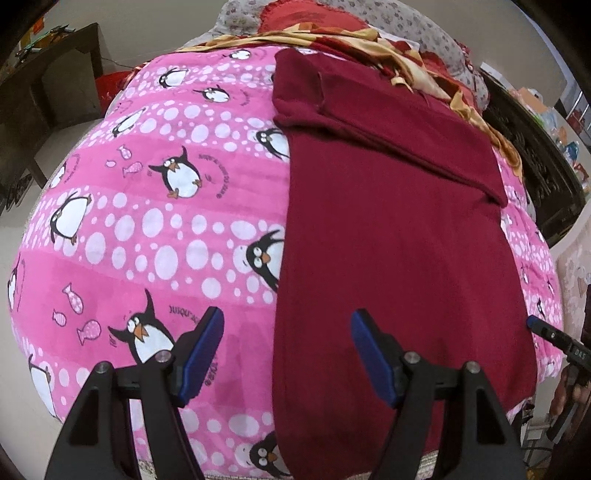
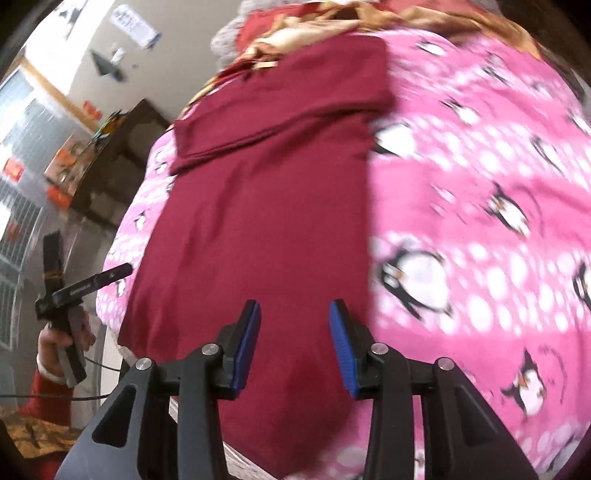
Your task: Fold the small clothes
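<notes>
A dark red garment lies flat and long on a pink penguin-print blanket, with a sleeve folded across its far end. My left gripper is open and empty, hovering above the garment's near left edge. My right gripper is open and empty above the near end of the same garment, which lies on the blanket. The right gripper's tip also shows in the left wrist view at the garment's right edge. The left gripper shows at the left in the right wrist view.
A pile of red and yellow patterned cloth lies at the far end of the bed. A dark wooden desk stands on one side and a dark cabinet on the other. The bed's near edge is just below the grippers.
</notes>
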A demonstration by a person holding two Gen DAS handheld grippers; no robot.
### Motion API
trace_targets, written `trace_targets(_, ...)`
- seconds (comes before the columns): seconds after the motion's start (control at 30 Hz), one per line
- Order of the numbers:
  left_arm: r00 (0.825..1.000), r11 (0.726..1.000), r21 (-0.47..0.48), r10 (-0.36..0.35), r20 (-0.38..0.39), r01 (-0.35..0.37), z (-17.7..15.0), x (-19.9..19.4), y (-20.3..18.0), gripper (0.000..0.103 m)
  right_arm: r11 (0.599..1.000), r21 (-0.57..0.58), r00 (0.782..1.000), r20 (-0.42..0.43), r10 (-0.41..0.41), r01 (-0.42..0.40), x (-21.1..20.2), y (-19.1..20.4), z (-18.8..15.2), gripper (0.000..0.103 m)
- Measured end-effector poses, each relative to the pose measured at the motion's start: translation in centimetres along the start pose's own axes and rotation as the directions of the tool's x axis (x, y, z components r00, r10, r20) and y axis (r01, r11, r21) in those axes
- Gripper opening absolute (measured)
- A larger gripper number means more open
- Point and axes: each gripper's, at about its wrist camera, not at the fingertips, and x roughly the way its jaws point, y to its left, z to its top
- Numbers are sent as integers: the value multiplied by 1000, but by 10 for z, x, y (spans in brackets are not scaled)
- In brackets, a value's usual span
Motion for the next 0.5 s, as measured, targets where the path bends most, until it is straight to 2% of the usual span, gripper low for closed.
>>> trace_targets(0.17, 1000, 1000, 7, -16, -5, 16, -11, -2, 2, 75, 1000, -4, 1000, -11, 12, -12, 1, -4, -5, 68)
trace_targets(0.37, 999, 999, -26, -44, -27, 43, -20, -1, 6, 75, 999, -26, 999, 4, -42, 42, 0, 4, -3, 68)
trace_targets(0.5, 996, 995, -53, -83, -43, 81, -27, 2, 6, 75, 1000, 17, 999, -38, -13, 14, 6, -6, -12, 69)
